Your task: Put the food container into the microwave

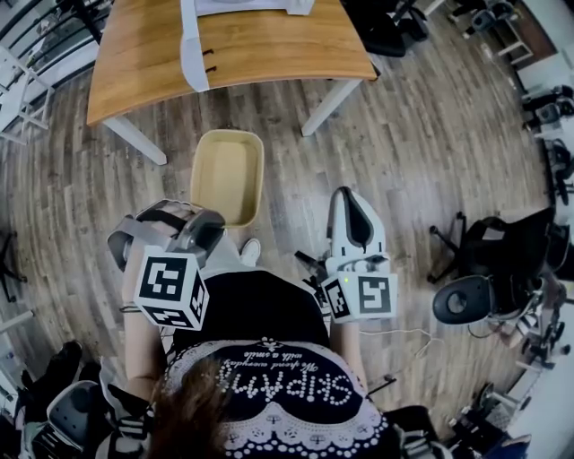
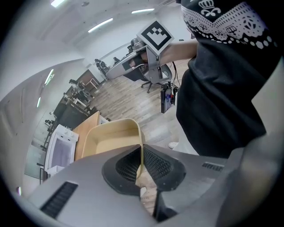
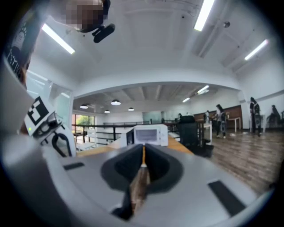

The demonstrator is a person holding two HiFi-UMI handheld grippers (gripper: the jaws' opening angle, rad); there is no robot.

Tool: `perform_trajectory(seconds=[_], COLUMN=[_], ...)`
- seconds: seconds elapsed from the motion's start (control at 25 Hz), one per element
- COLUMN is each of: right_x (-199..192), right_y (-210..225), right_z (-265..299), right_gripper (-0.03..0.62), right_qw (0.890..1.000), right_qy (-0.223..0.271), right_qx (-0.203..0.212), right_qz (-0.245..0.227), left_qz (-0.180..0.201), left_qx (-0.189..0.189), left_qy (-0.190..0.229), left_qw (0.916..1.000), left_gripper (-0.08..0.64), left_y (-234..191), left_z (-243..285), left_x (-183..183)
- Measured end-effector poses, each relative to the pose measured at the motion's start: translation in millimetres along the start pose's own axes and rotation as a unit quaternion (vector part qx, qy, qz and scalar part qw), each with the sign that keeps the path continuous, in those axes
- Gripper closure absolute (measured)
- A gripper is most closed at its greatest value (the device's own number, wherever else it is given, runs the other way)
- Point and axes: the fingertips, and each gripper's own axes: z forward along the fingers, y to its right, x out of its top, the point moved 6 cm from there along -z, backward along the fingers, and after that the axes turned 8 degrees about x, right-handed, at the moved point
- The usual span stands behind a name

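Wood floor (image 1: 404,152) under empty, shallow beige container (image 1: 226,175)

The head view's top edge is cutting off most of the microwave (image 1: 254,7) and the far side of the desk (image 1: 269,49). The left hand-held gripper (image 1: 208,231) is covering the near end of the food container (image 1: 226,170). In the right gripper view, the right hand-held gripper (image 3: 143,166) is hiding most of the desk, and distant people (image 3: 220,116) are showing too small to make out.
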Motion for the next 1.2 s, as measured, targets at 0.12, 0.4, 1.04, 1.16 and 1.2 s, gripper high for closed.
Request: perform_trajectory(seconds=[0.12,0.4,1.04,1.16,1.2], right_x=[0,0,6,7,5], right_y=[-1,-1,21,30,31], right_z=[0,-12,-9,15,31], right_gripper=[0.554,0.554,0.554,0.554,0.554], right_qw=[1.000,1.000,1.000,1.000,1.000], right_qy=[-0.001,0.012,0.008,-0.002,-0.006], right_qx=[0.002,0.015,-0.007,-0.007,-0.005], right_qz=[-0.001,0.016,0.014,0.017,0.017], left_qz=[0.001,-0.002,0.007,0.000,-0.003], left_qx=[0.001,-0.003,-0.015,-0.020,-0.023], left_qy=[0.001,-0.002,0.005,0.014,0.018], left_qw=[1.0000,1.0000,0.9999,0.9997,0.9996], left_gripper=[0.515,0.515,0.515,0.515,0.515], left_y=[0,7,-22,-43,-53], left_z=[-1,-6,5,16,23], left_x=[0,-2,4,-1,-9])
